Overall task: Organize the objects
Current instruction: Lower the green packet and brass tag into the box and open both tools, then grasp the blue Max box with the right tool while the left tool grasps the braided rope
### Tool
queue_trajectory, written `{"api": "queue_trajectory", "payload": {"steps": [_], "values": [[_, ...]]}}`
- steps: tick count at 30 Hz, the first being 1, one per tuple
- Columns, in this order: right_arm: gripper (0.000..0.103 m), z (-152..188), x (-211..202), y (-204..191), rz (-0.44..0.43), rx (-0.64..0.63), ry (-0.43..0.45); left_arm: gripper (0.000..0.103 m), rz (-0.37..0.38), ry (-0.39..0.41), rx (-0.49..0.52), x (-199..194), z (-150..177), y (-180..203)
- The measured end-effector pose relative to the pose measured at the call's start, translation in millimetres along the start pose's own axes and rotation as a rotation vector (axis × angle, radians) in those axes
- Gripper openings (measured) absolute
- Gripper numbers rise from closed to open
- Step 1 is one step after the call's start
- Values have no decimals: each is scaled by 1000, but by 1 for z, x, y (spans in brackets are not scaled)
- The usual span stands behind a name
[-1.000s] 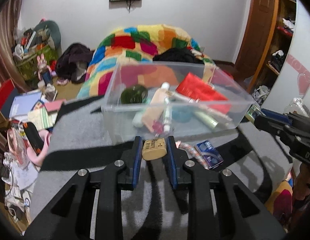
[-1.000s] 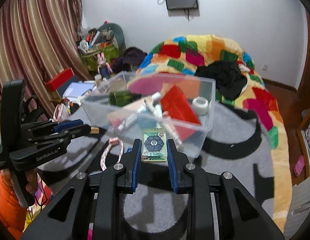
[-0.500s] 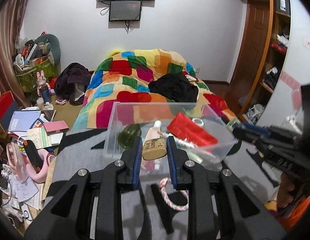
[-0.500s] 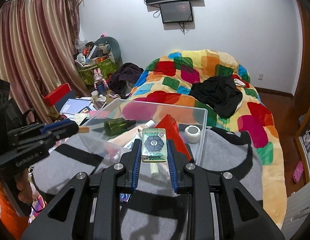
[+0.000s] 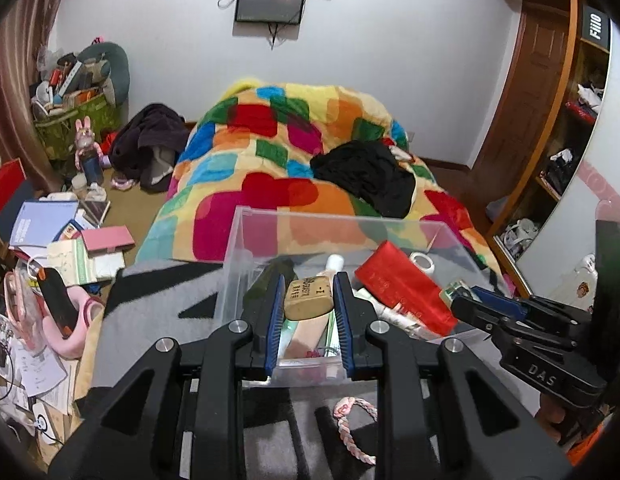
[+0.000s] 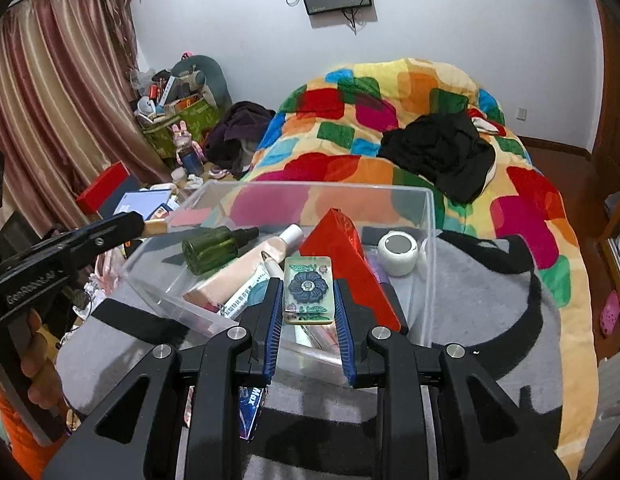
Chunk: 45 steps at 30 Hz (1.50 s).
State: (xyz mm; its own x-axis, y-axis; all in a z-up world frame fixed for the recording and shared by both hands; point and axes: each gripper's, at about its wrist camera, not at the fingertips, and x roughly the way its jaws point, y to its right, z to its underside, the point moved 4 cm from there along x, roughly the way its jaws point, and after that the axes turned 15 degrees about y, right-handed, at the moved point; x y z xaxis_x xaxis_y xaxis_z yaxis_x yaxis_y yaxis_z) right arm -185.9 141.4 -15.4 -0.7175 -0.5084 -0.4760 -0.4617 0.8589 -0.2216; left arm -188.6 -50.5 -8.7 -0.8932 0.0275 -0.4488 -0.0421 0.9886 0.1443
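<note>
My left gripper [image 5: 309, 298] is shut on a tan bar with black print [image 5: 309, 299] and holds it over the near left part of a clear plastic bin [image 5: 246, 240]. My right gripper [image 6: 308, 294] is shut on a flat green card with a blue flower [image 6: 308, 290] and holds it over the bin's near edge [image 6: 430, 240]. The bin holds a green bottle [image 6: 214, 245], a red packet [image 6: 342, 264], a white tape roll [image 6: 397, 249] and tubes. The right gripper also shows at the right of the left wrist view [image 5: 454, 295].
The bin stands on a grey and black blanket [image 6: 482, 300]. A pink braided cord [image 5: 356, 426] lies in front of the bin. A blue packet [image 6: 252, 408] lies under my right gripper. A patchwork quilt [image 5: 294, 148] lies behind. Books and clutter [image 5: 50, 232] cover the floor at left.
Both grippers have risen and moved forward with their objects, from in front of the bin to above it. Both stay shut.
</note>
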Motion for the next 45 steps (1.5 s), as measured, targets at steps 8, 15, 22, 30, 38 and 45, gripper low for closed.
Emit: {"api": "queue_trajectory", "payload": {"steps": [8,15,22,30,38,45], "values": [[23,6,9,-5,3,-26,-27,24,14,-77,-2,21,20,-1],[23,5,3,-14,2,-75,-9,24,39,-61,44,10,18,13],[32,2,-16,-22,-22,-103,24,33,56,-23,65,-13,13,23],[34,12,-38,-28,-47,-125,28,43,65,-35,87,-30,32,26],[35,43,-38,-33,-58,-154,-38,43,71,-183,87,-9,84,21],[41,74,-31,-30,-77,-142,-132,38,41,-273,84,16,105,23]]}}
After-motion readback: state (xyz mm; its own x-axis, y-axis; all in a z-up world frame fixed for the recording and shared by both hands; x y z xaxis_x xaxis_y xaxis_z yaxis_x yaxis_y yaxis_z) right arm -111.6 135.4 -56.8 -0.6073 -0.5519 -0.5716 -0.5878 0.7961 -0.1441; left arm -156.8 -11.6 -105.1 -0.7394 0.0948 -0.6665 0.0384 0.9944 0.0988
